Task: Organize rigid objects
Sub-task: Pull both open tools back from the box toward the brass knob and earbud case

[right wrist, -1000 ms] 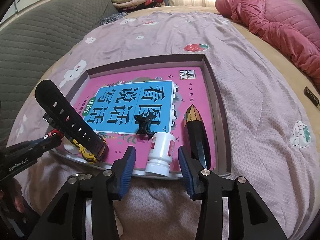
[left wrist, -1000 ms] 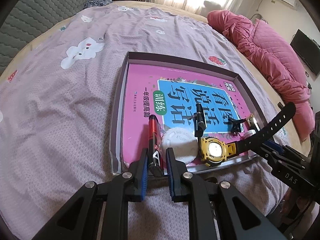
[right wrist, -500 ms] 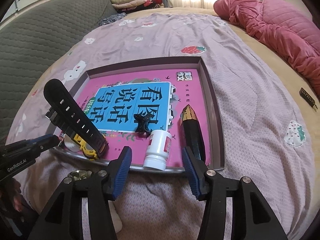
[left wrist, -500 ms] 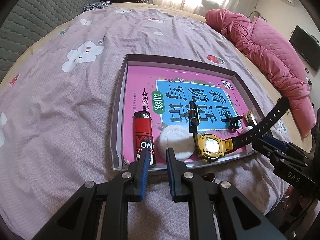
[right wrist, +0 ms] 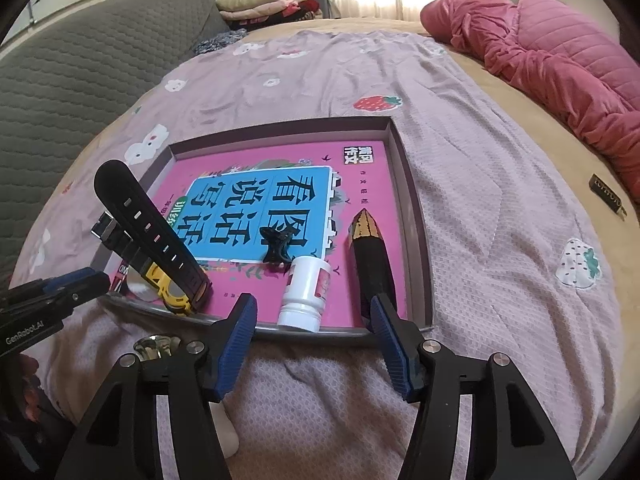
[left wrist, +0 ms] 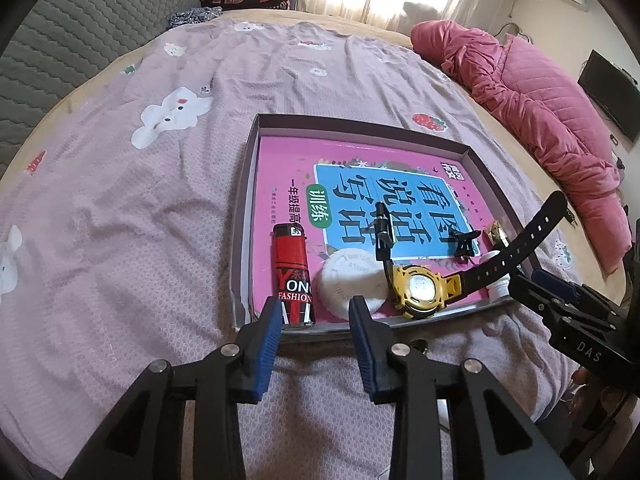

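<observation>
Both grippers hang just off the near edge of the tray (left wrist: 243, 216) on the bed, and both have just been opening. The left gripper (left wrist: 314, 316) has its fingers parted with nothing pressed between them; the red lighter (left wrist: 291, 272) lies flat in the tray's near-left corner, just beyond the tips, let go by the look of it. The right gripper (right wrist: 314, 316) stands wide, empty, the white bottle (right wrist: 306, 292) lying on its side just ahead of the gap, beside the black pencil-shaped case (right wrist: 370, 256). Between them sits the yellow watch (left wrist: 420, 286), strap sticking up. Everything is lined along the near rim, neat and reachable.
</observation>
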Available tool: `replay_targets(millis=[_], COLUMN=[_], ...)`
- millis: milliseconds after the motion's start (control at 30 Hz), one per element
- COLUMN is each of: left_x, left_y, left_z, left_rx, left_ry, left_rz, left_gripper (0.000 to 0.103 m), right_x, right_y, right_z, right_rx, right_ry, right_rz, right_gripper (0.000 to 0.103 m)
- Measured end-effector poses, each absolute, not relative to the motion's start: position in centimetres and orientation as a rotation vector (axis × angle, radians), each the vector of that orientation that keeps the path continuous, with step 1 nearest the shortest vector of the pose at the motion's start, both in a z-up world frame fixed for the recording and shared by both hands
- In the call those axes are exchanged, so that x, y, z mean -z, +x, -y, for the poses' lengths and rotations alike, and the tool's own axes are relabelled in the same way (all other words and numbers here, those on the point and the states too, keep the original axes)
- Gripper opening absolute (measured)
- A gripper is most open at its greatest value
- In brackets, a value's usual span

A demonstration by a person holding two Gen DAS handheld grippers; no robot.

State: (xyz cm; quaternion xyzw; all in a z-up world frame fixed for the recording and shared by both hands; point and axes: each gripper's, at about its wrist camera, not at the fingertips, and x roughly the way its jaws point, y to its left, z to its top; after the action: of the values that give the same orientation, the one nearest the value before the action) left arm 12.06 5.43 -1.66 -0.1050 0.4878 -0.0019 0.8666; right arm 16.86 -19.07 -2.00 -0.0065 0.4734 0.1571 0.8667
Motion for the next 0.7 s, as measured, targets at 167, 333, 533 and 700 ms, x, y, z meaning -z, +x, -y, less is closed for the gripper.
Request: replay_targets(millis=[167, 333, 533, 700], left_x=[1.1, 0.2, -0.5, -1.1], left_y=[11.6, 11.1, 10.6, 10.1], left_z=[-5.4, -5.7, -5.6, -5.2], left_rx=[-0.005, -0.011, -0.001, 0.000], left_ry=[-0.202, -0.210, -0.211, -0.207], left_rz=[-1.002, -0.974, -0.956, -0.942], left_gripper=[0.047, 0.049, 0.050, 0.052], right_x=[1.4, 0.5, -0.4, -1.0], right_y=[16.4, 15.8, 14.7, 13.8], right_z=[19.3, 19.1, 18.6, 18.5], right_rx=[-0.327, -0.341, -0.357, -0.380], right_ry=[-0.008, -0.015, -0.050, -0.060], right_rz=[-0.977, -0.952, -0.917, -0.890], right_gripper=[0.061, 0.064, 0.072, 0.072])
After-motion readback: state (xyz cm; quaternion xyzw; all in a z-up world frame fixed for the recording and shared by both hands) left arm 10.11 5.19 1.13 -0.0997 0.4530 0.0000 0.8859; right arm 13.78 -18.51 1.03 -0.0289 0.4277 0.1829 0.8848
